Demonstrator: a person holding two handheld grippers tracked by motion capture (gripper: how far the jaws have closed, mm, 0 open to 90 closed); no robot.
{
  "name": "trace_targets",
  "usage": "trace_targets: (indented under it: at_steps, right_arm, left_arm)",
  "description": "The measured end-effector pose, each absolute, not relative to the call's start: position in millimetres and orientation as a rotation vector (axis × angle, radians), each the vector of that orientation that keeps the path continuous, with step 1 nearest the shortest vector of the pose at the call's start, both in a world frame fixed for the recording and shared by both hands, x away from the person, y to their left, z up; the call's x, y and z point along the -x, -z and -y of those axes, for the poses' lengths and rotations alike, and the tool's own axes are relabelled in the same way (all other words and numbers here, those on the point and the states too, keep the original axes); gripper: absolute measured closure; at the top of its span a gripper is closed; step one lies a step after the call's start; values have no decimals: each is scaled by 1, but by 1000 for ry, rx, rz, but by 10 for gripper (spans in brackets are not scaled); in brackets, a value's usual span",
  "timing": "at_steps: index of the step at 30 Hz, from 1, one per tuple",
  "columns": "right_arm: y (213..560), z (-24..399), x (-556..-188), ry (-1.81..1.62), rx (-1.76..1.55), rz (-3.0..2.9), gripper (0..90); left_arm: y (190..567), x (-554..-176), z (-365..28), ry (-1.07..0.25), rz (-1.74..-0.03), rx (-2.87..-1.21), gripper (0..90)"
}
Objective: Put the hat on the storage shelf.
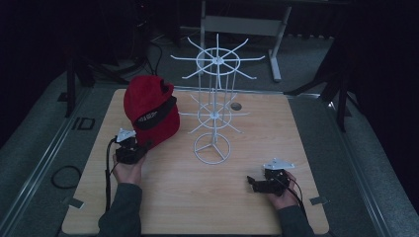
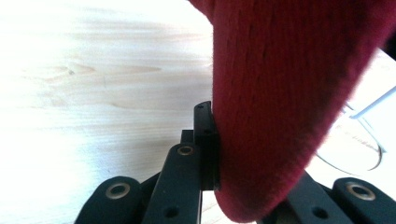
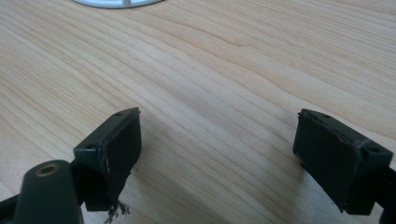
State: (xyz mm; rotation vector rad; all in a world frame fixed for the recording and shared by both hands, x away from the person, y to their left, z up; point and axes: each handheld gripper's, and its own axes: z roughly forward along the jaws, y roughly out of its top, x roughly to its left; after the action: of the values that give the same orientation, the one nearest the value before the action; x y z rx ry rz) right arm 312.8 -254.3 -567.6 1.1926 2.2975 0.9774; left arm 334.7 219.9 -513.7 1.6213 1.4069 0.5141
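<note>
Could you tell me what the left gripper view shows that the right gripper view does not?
The left gripper view has the red cap, its edge pinched in the left gripper, whose jaws stand shut on it. The right gripper view has the right gripper with jaws wide apart, nothing between them. Both share the wooden table and part of the white rack.

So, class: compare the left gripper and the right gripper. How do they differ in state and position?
The left gripper is shut on the brim of the red cap; the right gripper is open with nothing between its jaws. The left gripper sits near the cap, left of the white wire rack; the right gripper lies low over the wooden table, right of the rack. Both are black and hand-held.
</note>
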Motion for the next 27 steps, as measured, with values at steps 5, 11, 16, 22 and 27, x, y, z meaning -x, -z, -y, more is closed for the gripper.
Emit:
trace_targets:
  at_steps: [5,11,16,22,27]
  right_arm:
    - [568,254,-313,-978,-1193,-2297,151]
    - [568,254,-313,-978,-1193,-2297,151]
    - [568,254,-313,-978,-1194,-2296,152]
    - [568,254,-313,-978,-1193,-2297,151]
    - [568,254,-313,-978,-1190,-2297,151]
  left_arm:
    - [504,-332,-221,-532,-1408,-1624,861]
    - [493,-327,-223,-552,-1410,-1616,861]
    - [487,-325,-225,-553,-1408,-1604,861]
    - [480,-322,-225,-559,-1398,-1600,861]
    - [474,-320,-225,-563,-1388,-1590,861]
